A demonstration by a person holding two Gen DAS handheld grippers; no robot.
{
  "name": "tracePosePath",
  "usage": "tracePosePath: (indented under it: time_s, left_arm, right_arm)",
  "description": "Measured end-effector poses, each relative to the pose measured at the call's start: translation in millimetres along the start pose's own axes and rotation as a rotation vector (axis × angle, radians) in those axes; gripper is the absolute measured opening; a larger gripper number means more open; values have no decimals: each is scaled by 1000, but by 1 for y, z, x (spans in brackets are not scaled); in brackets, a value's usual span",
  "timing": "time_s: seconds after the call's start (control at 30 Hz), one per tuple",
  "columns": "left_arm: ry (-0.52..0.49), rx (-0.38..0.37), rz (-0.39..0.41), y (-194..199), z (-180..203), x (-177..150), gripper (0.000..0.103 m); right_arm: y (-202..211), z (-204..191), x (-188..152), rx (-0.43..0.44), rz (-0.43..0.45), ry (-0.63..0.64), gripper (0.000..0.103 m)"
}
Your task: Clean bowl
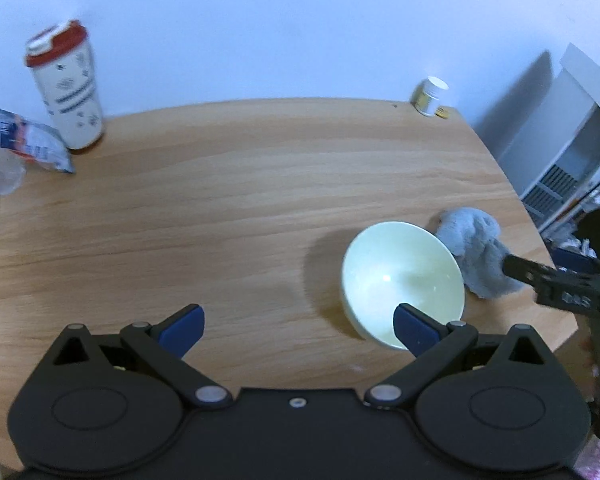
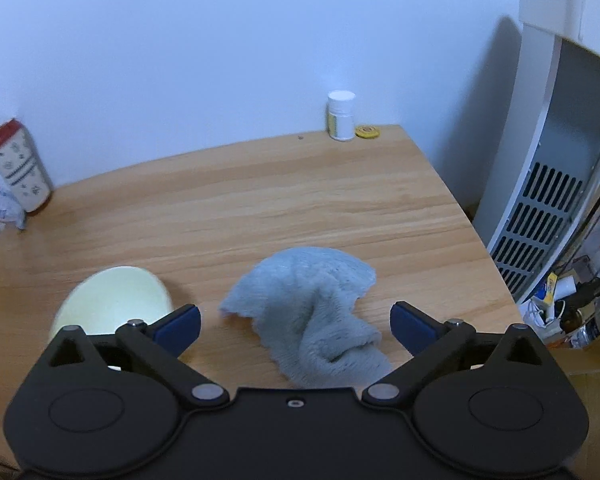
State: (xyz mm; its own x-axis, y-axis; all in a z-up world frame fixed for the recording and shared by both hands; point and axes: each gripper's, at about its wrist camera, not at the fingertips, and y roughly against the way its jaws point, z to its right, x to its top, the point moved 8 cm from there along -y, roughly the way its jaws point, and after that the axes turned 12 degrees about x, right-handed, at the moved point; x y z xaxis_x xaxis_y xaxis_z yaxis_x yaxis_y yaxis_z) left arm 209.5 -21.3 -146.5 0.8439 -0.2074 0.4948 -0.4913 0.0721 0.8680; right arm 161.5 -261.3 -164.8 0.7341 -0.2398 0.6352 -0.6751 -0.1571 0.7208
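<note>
A pale green bowl (image 1: 402, 280) stands upright on the wooden table (image 1: 240, 200), near its right front corner. A crumpled grey cloth (image 1: 478, 256) lies on the table just right of the bowl. My left gripper (image 1: 298, 326) hangs open above the table, its right fingertip in front of the bowl's near rim, nothing between its fingers. In the right wrist view the cloth (image 2: 312, 312) lies loose between and beyond the wide-open fingers of my right gripper (image 2: 296, 326), which do not press on it. The bowl (image 2: 112, 304) shows at the lower left there.
A white tumbler with a red lid (image 1: 66, 84) and a foil packet (image 1: 24, 140) stand at the table's far left. A small white bottle (image 2: 341, 116) and a yellow disc (image 2: 366, 132) sit at the far right corner. A white appliance (image 2: 556, 180) stands beyond the table's right edge.
</note>
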Motion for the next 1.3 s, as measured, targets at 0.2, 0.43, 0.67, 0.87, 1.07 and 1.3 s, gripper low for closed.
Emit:
tracePosePath:
  time_s: [0.2, 0.43, 0.67, 0.87, 1.07, 1.3]
  left_arm:
    - [30, 26, 22, 24, 2, -4, 103]
    - [69, 67, 3, 48, 27, -29, 103]
    - [110, 96, 31, 74, 62, -45, 103]
    - [111, 124, 40, 89, 75, -54, 103]
    - [108, 148, 46, 97, 82, -64, 103]
    - [113, 152, 80, 109, 88, -66, 103]
  right_arm:
    - [34, -16, -4, 30, -18, 15, 103]
    - [69, -7, -24, 58, -79, -7, 103]
    - [109, -5, -30, 54, -71, 27, 103]
    - [134, -3, -32, 53, -50, 75, 103]
    - [145, 3, -36, 70, -50, 72, 103]
    - [148, 6, -44, 85, -54, 72, 103]
